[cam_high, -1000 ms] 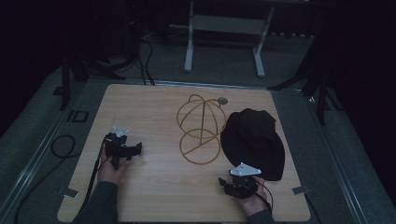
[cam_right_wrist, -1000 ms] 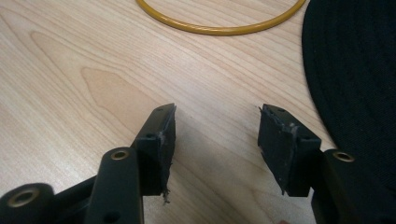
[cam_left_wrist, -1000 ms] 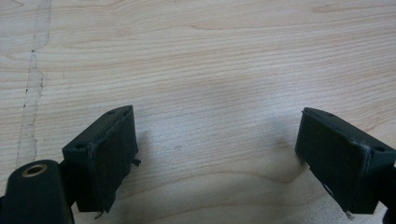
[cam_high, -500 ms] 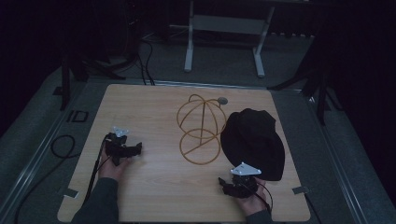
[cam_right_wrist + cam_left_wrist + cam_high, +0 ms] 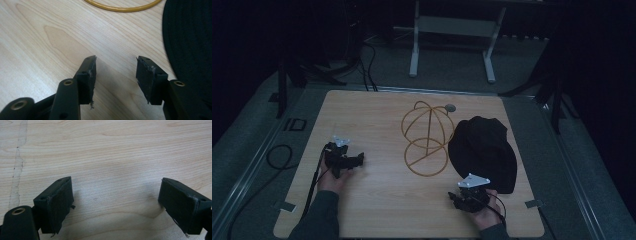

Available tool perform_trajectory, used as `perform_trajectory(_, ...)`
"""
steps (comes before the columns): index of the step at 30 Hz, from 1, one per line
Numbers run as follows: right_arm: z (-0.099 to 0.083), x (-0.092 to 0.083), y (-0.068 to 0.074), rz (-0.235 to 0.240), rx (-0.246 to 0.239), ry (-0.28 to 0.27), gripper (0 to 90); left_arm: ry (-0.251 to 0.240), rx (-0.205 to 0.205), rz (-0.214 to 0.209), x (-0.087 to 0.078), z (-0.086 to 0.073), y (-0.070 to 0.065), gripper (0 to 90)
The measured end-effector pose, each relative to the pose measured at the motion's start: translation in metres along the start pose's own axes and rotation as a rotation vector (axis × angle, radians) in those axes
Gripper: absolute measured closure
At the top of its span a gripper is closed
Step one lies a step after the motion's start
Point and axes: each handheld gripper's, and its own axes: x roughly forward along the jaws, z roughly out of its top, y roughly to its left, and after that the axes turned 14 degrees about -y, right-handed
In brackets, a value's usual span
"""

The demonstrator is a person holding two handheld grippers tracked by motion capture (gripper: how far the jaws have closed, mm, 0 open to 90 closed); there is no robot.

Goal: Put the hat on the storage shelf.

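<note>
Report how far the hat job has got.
Done: nothing visible yet. The black hat lies flat on the table, beside the gold wire hat stand, which is bare. In hand: the right tongs are open, low over the wood next to the hat's edge; the left tongs are open over bare wood. Left: probably gripping the hat and setting it on the stand.

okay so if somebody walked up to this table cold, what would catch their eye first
Probably the gold wire hat stand lying on its side in the middle of the wooden table, with the black hat flat on the wood just right of it. After that, the two hand-held grippers near the front edge: the left gripper over bare wood, the right gripper beside the hat's brim, both with jaws open and empty.
</note>
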Motion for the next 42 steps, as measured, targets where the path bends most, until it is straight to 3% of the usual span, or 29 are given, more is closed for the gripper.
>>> perform_trajectory(6, 0.011, -0.013, -0.001, 0.017, -0.042, 0.013, 44.6, 0.0, 0.0, 0.0, 0.0, 0.0, 0.0, 12.9)
perform_trajectory(14, 0.024, -0.027, -0.006, 0.005, -0.09, 0.05, 54.6, -0.002, -0.002, 0.001, 0.0, 0.0, 0.0, 12.9)
perform_trajectory(23, 0.031, -0.038, -0.019, 0.019, -0.063, 0.082, 60.3, -0.002, -0.002, 0.0, 0.0, 0.0, 0.0, 12.9)
perform_trajectory(34, 0.048, -0.054, -0.037, 0.008, -0.076, 0.102, 63.6, 0.0, -0.002, 0.0, 0.0, 0.0, 0.0, 12.9)
perform_trajectory(42, 0.056, -0.06, -0.04, 0.011, -0.1, 0.146, 63.8, 0.0, -0.002, 0.0, 0.0, 0.0, 0.0, 12.9)
